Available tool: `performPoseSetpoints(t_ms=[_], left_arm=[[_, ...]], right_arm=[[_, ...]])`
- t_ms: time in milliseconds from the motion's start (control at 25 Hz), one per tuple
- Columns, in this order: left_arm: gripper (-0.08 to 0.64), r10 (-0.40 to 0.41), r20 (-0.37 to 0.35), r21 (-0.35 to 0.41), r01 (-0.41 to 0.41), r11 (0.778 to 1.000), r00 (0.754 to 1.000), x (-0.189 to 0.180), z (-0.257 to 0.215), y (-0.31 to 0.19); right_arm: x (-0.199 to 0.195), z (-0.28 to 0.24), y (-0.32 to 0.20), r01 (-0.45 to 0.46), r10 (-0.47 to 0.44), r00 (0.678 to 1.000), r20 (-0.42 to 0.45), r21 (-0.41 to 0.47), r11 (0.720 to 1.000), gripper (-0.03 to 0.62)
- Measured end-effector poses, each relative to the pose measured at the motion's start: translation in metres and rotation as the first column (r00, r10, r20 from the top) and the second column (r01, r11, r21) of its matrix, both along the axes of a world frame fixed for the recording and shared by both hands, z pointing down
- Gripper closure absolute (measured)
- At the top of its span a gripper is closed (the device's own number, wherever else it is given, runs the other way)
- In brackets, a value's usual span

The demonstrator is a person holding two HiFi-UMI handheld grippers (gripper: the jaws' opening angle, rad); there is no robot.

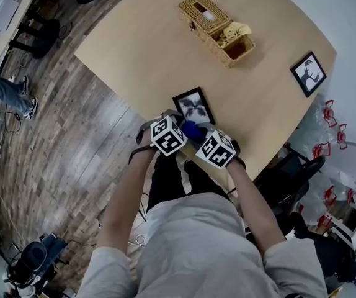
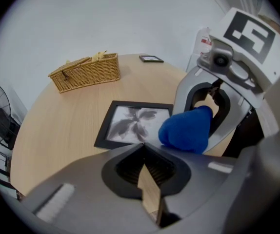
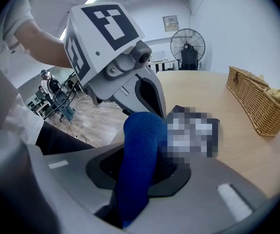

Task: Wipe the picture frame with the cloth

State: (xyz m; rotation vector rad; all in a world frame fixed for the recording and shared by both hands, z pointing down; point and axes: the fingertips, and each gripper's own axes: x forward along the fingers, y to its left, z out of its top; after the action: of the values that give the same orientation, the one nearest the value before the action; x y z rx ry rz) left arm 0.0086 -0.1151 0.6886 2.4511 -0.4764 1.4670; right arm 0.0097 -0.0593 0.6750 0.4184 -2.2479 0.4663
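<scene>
Picture frame (image 1: 193, 106): we see it flat and face up on the bench (image 1: 153, 48), close to the edge nearest the person and just ahead of both tools.
Bench: round-cornered, pale wood, bare around the frame.
Farther on the bench: a wicker basket (image 1: 215, 28) with its lid half open sits well beyond the frame. A second small black frame (image 1: 308, 73) lies near the far right edge.
Room: wood-plank floor (image 1: 60, 135) to the left, a white wall behind the bench and a standing fan (image 3: 187, 45) farther off. A person's legs (image 1: 4, 92) show at the far left.
Left tool (image 2: 142, 152): we read its jaws as drawn together at the tips with nothing between them. It sits low, beside the frame's near left corner.
Right tool (image 3: 142, 145): its jaws are clamped on the blue cloth (image 3: 140, 165).
Cloth: it bulges out past the jaw tips over the frame's near end. We cannot tell whether it touches the glass.
Frame's long axis: it runs from the near edge toward the middle of the bench, its far end leaning slightly left.
</scene>
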Motion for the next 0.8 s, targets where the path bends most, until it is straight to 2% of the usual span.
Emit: performPoseSetpoints(t_ms=[480,800], left_arm=[[0.508,0.004,0.004,0.0,-0.004,1.0,1.0,0.001,0.0,0.001],[0.508,0.014,0.011,0.008,-0.014,1.0,1.0,0.0,0.0,0.001]], right_arm=[[0.059,0.007,-0.024,-0.129,0.13,0.991,-0.013,0.028,0.991,0.486],[0.077,0.006,-0.035,-0.197,0.198,0.98,-0.032,0.041,0.98,0.486]])
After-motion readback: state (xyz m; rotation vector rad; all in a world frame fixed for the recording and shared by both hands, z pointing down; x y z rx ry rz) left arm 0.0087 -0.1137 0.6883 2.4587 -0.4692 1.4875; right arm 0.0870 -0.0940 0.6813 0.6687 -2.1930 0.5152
